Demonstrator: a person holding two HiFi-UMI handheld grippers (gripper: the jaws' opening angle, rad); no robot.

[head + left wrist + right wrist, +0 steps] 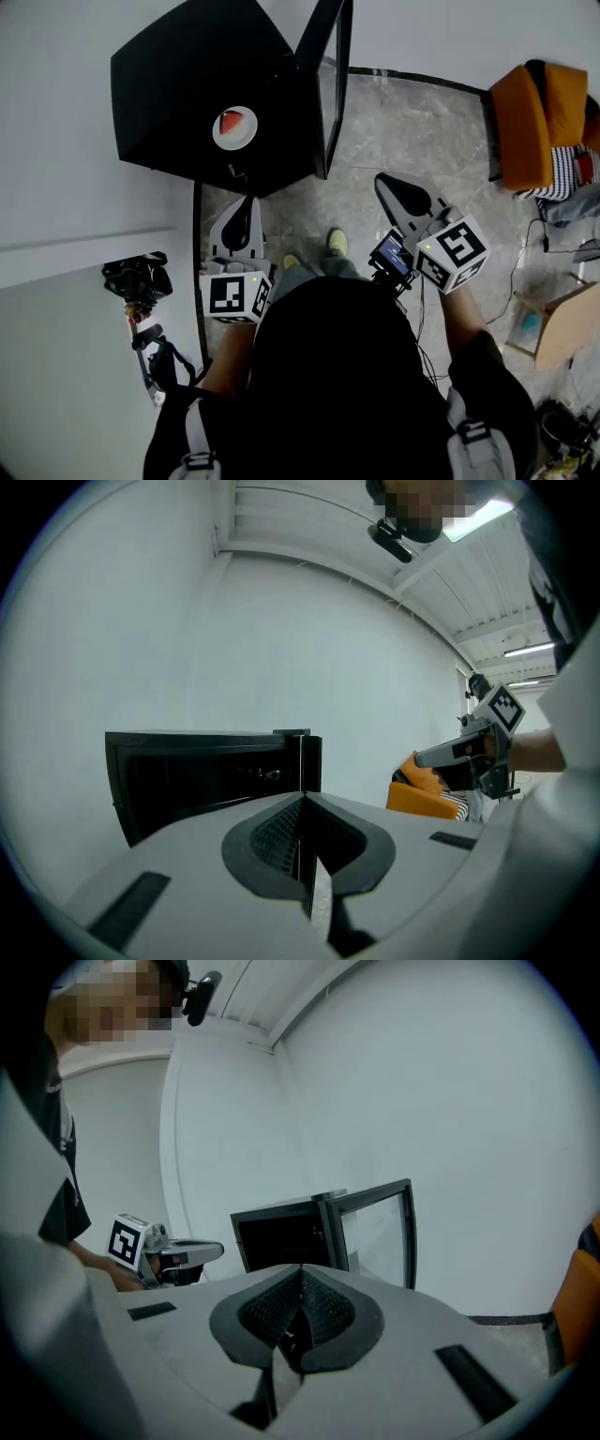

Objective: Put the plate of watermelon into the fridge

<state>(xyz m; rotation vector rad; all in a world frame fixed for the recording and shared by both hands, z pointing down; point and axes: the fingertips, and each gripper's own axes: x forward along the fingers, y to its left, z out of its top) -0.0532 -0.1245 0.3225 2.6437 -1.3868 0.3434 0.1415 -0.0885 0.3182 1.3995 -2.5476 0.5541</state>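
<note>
A white plate with a red watermelon slice rests on top of the black fridge. The fridge's glass door stands open to the right. My left gripper hovers just in front of the fridge, shut and empty. My right gripper hangs further right over the floor, also shut with nothing in it. In the left gripper view the jaws meet in a line before the dark fridge. In the right gripper view the closed jaws face the fridge's open front and its door.
An orange chair stands at the far right, with a cardboard box and cables on the floor below it. Black camera gear lies on the white ledge at the left. The person's feet stand on the marble floor before the fridge.
</note>
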